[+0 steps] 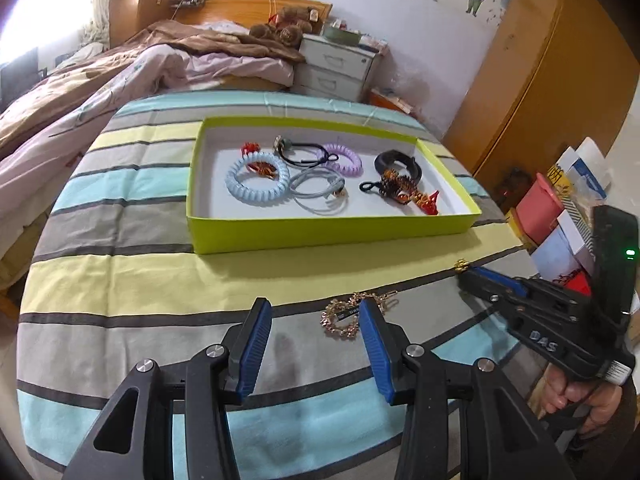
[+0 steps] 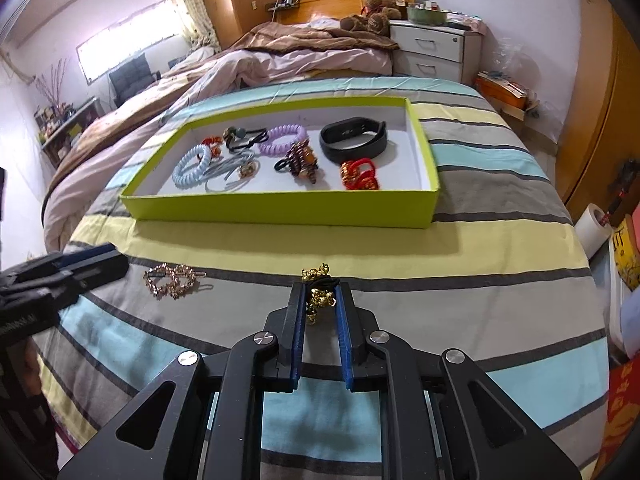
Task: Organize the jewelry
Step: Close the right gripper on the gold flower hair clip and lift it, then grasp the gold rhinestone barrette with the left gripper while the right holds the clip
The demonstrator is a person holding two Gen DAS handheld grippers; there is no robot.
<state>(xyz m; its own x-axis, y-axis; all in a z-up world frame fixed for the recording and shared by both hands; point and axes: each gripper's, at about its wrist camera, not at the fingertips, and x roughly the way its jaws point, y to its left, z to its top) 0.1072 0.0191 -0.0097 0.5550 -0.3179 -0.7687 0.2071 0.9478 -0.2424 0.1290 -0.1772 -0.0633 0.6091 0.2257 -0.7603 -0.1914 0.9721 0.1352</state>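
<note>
- Blue rubber pads of the right hand-held gripper (image 2: 320,300) are narrowed around a black hair tie with gold bells (image 2: 319,292); the pads look pressed on it, with some bells poking past the tips.
- Just left of that gripper, a rose-gold chain hair clip (image 2: 173,280) lies loose on the striped bedspread (image 2: 460,264).
- The left hand-held gripper (image 1: 316,312) hangs over that clip (image 1: 347,316), jaws standing wide apart and nothing in them; its right pad partly covers the clip.
- Ahead of both grippers sits the yellow-green box (image 2: 280,210), already holding a light blue coil tie (image 2: 191,168), a purple coil tie (image 2: 282,136), a black wristband (image 2: 354,141) and a red knotted bracelet (image 2: 359,176).
- Risk, as I judge it: the grip catches only part of the bell cluster, so the tie could slip out on the lift toward the box.
- The soft bedspread may bunch up under the left pads, so they could pinch fabric instead of the thin clip.
- The two grippers are close; a hasty swing could knock them together.
</note>
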